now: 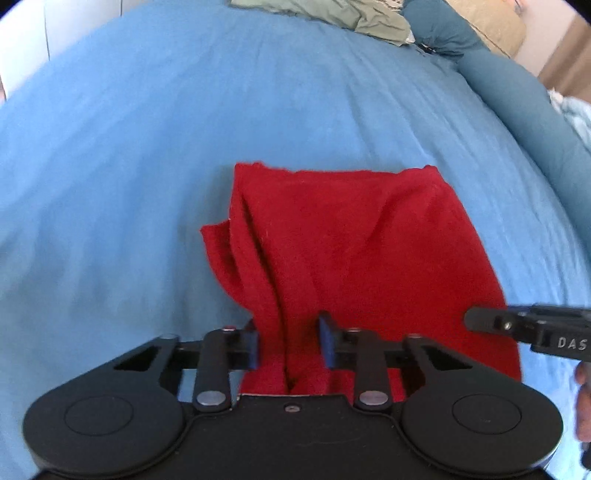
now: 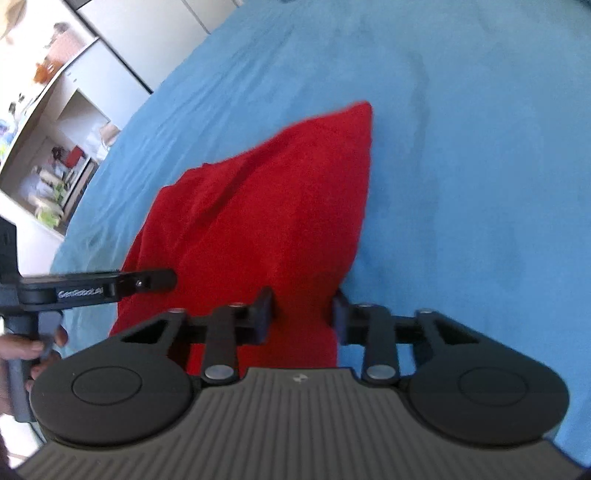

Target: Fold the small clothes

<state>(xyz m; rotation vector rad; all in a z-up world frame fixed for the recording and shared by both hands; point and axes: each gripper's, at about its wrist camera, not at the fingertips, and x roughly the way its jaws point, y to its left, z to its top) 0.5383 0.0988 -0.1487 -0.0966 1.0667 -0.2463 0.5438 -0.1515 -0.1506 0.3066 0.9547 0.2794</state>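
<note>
A red cloth (image 1: 351,251) lies on the blue bed sheet (image 1: 147,147), its near edge lifted. In the left wrist view my left gripper (image 1: 290,341) has its fingers apart with the near left edge of the cloth between them. In the right wrist view my right gripper (image 2: 303,317) has its fingers apart with the near right edge of the red cloth (image 2: 266,206) between them. Neither pair of pads visibly presses the fabric. The right gripper also shows from the side in the left wrist view (image 1: 476,319), and the left gripper in the right wrist view (image 2: 162,278).
A green garment (image 1: 332,14) lies at the far end of the bed beside teal pillows (image 1: 517,96). White cupboards and shelves (image 2: 66,110) stand beyond the bed's left side. The blue sheet (image 2: 480,147) spreads around the cloth.
</note>
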